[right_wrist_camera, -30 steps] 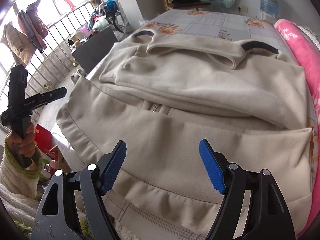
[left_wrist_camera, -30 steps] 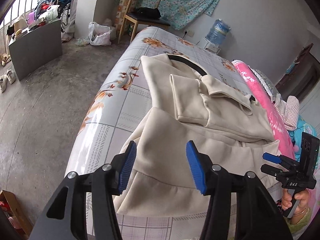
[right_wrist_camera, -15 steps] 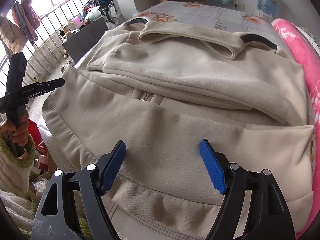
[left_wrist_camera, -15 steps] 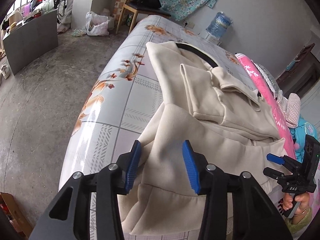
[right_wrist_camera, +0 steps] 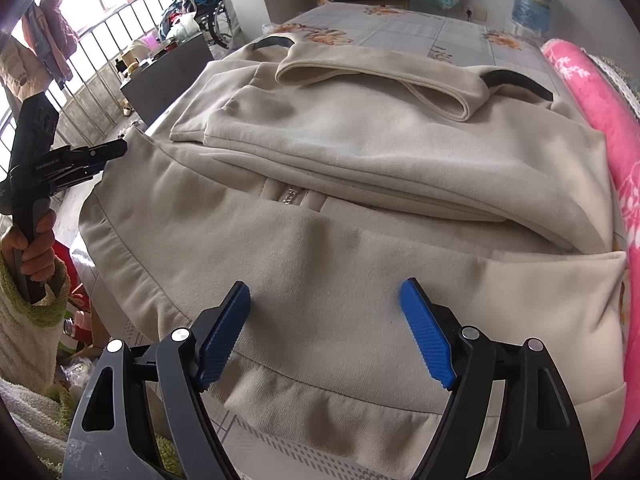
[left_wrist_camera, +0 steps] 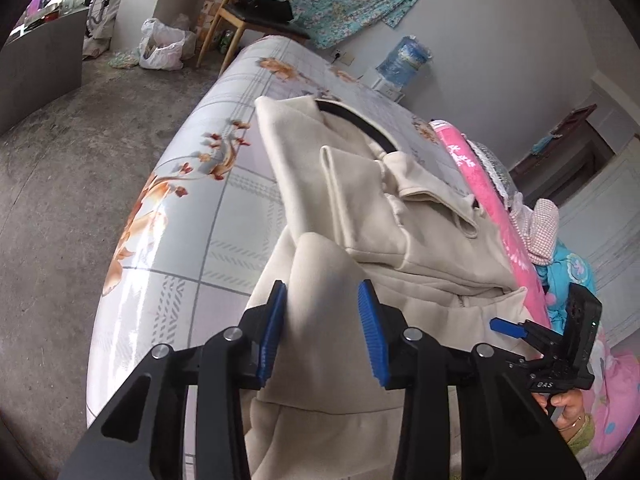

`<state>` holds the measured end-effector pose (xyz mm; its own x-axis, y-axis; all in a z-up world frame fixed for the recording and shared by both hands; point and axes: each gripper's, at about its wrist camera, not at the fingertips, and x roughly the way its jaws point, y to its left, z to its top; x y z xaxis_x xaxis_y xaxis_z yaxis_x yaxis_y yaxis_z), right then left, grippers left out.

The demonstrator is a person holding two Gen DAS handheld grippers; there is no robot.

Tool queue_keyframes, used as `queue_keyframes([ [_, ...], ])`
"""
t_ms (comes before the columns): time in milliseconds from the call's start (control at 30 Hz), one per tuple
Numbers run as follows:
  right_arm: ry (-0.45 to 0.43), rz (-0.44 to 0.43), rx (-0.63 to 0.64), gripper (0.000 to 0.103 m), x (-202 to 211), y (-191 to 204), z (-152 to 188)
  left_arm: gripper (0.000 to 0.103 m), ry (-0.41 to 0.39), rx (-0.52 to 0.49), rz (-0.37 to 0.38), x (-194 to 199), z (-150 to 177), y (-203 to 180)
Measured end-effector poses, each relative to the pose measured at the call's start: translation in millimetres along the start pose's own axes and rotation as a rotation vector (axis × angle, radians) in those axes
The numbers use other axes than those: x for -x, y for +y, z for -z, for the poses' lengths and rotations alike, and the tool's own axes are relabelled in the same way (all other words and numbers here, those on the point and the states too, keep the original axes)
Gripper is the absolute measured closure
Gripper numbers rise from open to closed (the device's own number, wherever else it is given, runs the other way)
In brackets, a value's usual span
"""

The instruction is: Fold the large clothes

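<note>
Left wrist view | my left gripper (left_wrist_camera: 322, 332) has just been closing around beige coat (left_wrist_camera: 420, 248) hem, not yet pinching | right gripper (right_wrist_camera: 326, 330) gapes above it | bottom fold pending

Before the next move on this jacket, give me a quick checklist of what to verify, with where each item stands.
1. Left gripper on the hem corner: its jaws have just been closing, with cream jacket cloth between them; firm pinch: cannot tell.
2. Right gripper on the hem: not ok, it is wide open and pinches nothing.
3. Sleeves folded across the jacket's front: ok.
4. Hem on the bed: not ok, the left corner hangs over the edge.
5. Room ahead for folding upward: ok, bare sheet beyond the collar.
6. Pink blanket clear of the jacket: cannot tell, it lies right along the jacket's edge.
</note>
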<state>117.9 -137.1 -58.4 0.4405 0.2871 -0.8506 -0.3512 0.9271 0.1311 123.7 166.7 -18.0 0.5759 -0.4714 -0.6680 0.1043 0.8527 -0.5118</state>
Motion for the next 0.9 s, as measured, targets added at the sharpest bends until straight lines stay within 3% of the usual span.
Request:
queue_keyframes([
  [100,-0.001,0.003,0.004,0.029,0,0,0,0.068,0.011,-0.017,0.079,3,5,-4],
  [267,0.000,0.000,0.009,0.029,0,-1,0,0.068,0.101,0.007,-0.011,-19,6,7],
  [367,-0.002,0.001,0.009,0.029,1,-1,1,0.068,0.105,0.018,0.002,-18,3,7],
  [467,-0.006,-0.004,0.008,0.029,1,-2,2,0.068,0.073,0.004,0.099,-8,5,0],
  [500,-0.008,-0.007,0.008,0.029,1,-2,2,0.068,0.076,-0.004,0.085,-8,6,-2],
  [600,-0.016,-0.020,0.005,0.029,2,-4,3,0.068,0.134,-0.034,-0.076,-21,8,-6],
  [767,-0.026,-0.069,-0.052,0.029,11,-15,5,0.070,0.135,-0.124,-0.269,-29,12,-30],
  [900,-0.093,-0.091,-0.130,0.030,39,-40,19,0.070,0.124,-0.206,-0.429,-40,21,-50],
])
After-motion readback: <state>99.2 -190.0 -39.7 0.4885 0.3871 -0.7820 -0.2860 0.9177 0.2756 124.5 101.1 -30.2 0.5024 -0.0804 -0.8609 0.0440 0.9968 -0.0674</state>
